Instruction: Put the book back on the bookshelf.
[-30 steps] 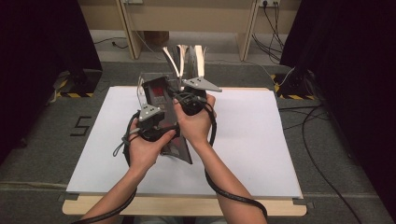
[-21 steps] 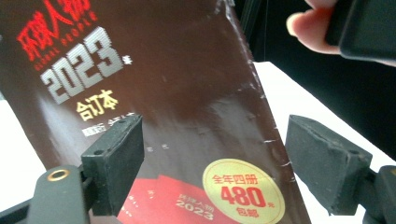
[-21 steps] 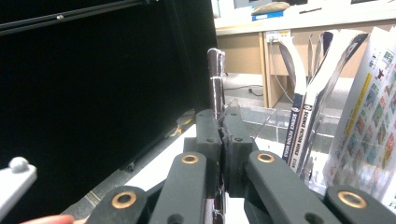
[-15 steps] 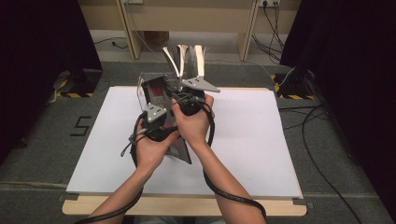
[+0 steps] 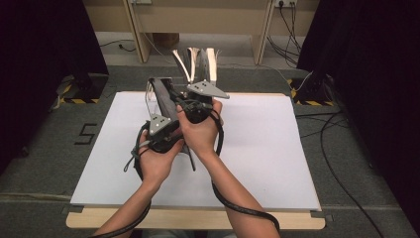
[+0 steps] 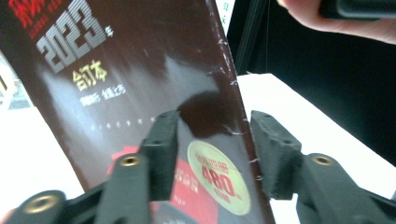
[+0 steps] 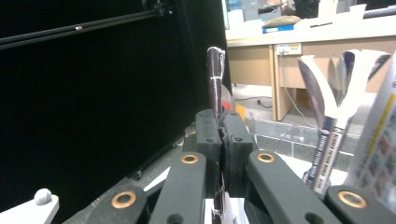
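A dark red book (image 5: 162, 94) with a glossy "2023" cover (image 6: 130, 70) stands tilted on the white table (image 5: 277, 148). My right gripper (image 7: 222, 121) is shut on the book's thin upper edge (image 7: 215, 70); in the high view it sits at the book's top (image 5: 190, 101). My left gripper (image 5: 166, 126) is lower on the book. Its jaws (image 6: 212, 126) have just been closing. The cover's stitched edge lies between the pads (image 6: 275, 149), and a gap still shows there.
Pale magazines (image 5: 198, 62) stand fanned open at the table's far edge, just behind the book, also seen as upright spines (image 7: 327, 140) in the right gripper view. Black curtains hang on both sides. Cables trail from both grippers across the table.
The left hand has edged slightly closer to the right hand beside the book. The right gripper and the book hold still.
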The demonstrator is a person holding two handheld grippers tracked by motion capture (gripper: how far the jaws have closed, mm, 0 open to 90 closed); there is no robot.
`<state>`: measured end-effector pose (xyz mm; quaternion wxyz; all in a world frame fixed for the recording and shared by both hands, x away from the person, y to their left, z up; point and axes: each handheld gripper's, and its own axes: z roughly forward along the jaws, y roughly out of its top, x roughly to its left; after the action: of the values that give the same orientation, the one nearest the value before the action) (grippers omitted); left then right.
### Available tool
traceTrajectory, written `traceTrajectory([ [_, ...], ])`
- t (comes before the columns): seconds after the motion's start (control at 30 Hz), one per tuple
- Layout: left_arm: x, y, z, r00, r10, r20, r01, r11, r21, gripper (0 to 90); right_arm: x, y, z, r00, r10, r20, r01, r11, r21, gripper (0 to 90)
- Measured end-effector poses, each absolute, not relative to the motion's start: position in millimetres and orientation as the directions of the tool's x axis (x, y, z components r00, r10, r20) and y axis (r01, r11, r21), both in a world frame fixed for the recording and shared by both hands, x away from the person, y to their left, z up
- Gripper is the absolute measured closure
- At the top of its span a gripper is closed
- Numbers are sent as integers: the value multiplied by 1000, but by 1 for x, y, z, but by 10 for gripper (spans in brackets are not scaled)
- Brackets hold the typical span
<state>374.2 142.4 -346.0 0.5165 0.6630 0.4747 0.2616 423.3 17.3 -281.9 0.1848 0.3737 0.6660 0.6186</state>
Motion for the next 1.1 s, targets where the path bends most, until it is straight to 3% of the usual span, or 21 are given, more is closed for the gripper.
traceTrajectory([
  [0.17,371,155,-348,412,897,-158,356,2,935,725,421,25,-280,-675,710,202,251,-36,967,879],
  [0.4,367,170,-354,399,906,-145,346,-2,938,845,418,36,-281,-696,693,189,246,-17,969,874],
  [0.67,365,186,-357,389,911,-136,339,-4,941,866,419,43,-281,-720,675,160,225,8,974,792],
  [0.83,367,197,-359,364,925,-109,328,-17,945,867,418,39,-276,-737,656,162,220,6,976,625],
  [1.1,367,209,-356,359,927,-112,311,-6,950,868,407,2,-280,-737,654,172,212,-18,977,585],
])
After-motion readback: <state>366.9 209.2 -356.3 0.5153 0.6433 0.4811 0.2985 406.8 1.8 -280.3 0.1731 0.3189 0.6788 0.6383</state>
